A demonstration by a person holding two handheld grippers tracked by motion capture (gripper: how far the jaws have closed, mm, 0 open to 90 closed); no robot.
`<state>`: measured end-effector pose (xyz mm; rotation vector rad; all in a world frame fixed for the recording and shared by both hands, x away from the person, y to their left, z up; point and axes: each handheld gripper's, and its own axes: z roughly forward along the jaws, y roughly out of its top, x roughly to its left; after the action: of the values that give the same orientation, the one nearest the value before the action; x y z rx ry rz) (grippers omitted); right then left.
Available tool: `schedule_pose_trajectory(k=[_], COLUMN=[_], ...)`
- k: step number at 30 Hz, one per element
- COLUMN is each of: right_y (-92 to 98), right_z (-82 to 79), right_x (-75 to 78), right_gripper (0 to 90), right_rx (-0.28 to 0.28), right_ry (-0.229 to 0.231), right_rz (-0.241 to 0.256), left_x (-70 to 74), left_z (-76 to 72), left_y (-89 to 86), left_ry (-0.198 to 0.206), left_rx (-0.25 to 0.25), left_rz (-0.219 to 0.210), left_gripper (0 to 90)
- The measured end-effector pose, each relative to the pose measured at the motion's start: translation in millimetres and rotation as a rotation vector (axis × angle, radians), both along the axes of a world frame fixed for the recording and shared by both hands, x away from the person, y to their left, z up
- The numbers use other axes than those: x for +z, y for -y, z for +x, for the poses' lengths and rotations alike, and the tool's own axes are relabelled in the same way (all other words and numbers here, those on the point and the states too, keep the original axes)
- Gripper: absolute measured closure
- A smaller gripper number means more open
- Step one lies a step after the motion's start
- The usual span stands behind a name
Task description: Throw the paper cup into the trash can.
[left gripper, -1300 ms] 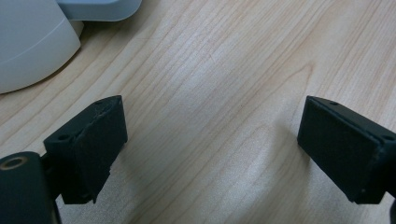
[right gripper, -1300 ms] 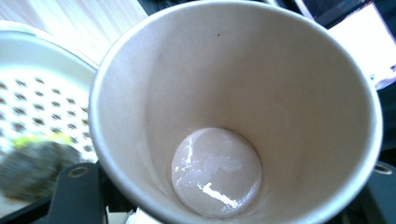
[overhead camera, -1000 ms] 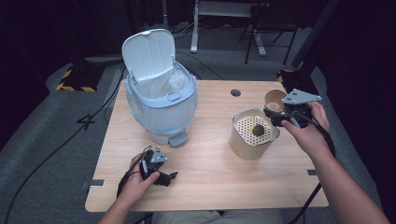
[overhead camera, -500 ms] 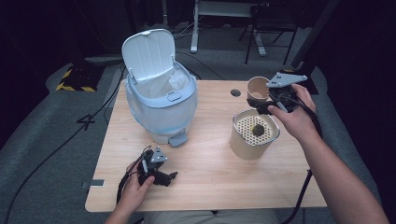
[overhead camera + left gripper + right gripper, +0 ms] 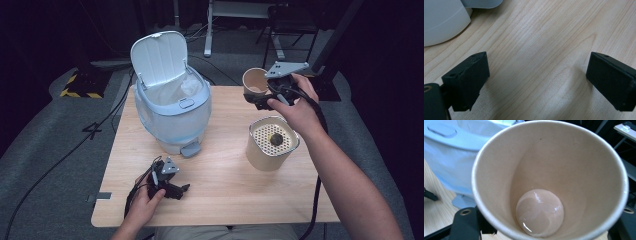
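smooth tapered paper cup (image 5: 549, 182) in right hand-held gripper (image 5: 265, 95).

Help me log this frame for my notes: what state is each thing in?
Bin: lid up, liner inside.
Paper cup: lifted, tilted, a little liquid at the bottom.
Strainer canister: upright, dark lump on top.
Right gripper: shut on paper cup.
Left gripper: open, on the table.
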<state>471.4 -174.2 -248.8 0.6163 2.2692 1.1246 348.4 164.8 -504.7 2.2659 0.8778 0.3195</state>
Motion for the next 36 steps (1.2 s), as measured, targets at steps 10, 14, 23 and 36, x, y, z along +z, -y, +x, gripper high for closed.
schedule_pose_trajectory(k=[10,14,23,36], right_y=[-42.5,-66.0,-104.7,-152.6], right_z=[6.4,12.7,25.2,39.0], right_x=[15.0,15.5,12.5,3.9], right_gripper=[29.0,28.8,28.6,28.1], right_rx=[0.042,0.077,0.132,0.171], right_ry=[0.012,-0.011,-0.064,-0.120], right_rz=[0.005,0.020,0.083,0.205], left_x=[-0.3,-0.3,-0.1,-0.3], left_z=[1.0,1.1,1.4,1.6], left_y=[0.3,0.3,0.3,0.5], left_ry=[-0.013,-0.015,-0.018,-0.027], left_rx=[0.007,0.011,0.014,0.013], left_rz=[-0.002,0.001,0.004,0.002], left_gripper=[2.5,1.9,1.2,0.5])
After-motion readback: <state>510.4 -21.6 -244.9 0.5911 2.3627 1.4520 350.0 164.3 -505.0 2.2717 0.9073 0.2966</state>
